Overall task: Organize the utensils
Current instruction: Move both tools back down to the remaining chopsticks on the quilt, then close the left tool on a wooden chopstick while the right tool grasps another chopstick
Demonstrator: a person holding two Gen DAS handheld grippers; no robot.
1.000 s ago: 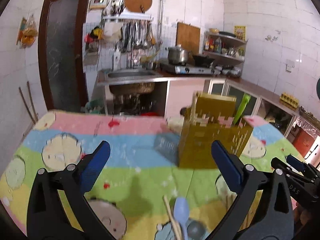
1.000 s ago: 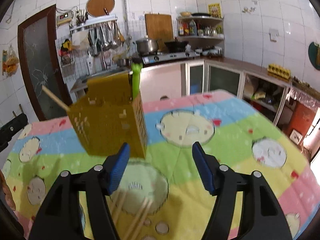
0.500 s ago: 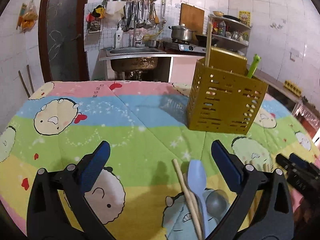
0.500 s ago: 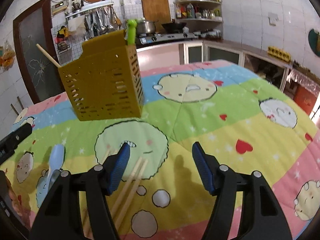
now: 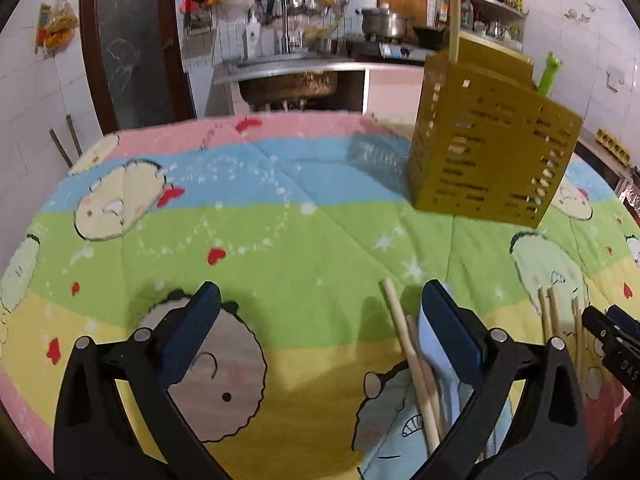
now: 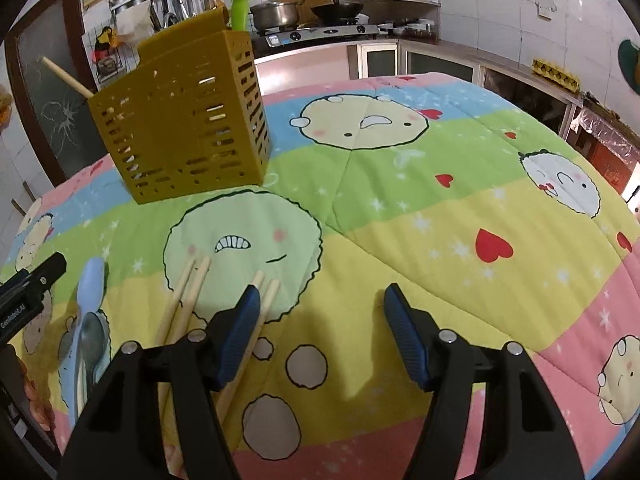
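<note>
A mustard slotted utensil holder (image 5: 492,144) (image 6: 184,120) stands on the cartoon quilt, with a wooden chopstick (image 5: 454,12) and a green frog-topped utensil (image 6: 239,4) sticking out of it. My left gripper (image 5: 320,320) hangs open over the quilt; a chopstick pair (image 5: 412,364) and a light blue spoon (image 5: 430,344) lie just under its right finger. My right gripper (image 6: 320,312) is open too, and several chopsticks (image 6: 188,296) lie by and under its left finger. The blue spoon (image 6: 90,284) overlaps a grey spoon (image 6: 94,340) to their left.
The quilt (image 6: 440,208) covers the whole table. More chopsticks (image 5: 556,320) lie at the right of the left wrist view, next to the other gripper's black tip (image 5: 612,332). Behind are a sink (image 5: 288,64), a stove with pots (image 6: 316,20) and a dark door (image 5: 132,40).
Both grippers have sunk toward the quilt and tipped downward. The holder has slid up in both views, and the loose chopsticks and spoons now lie close under the fingers. Jaws unchanged.
</note>
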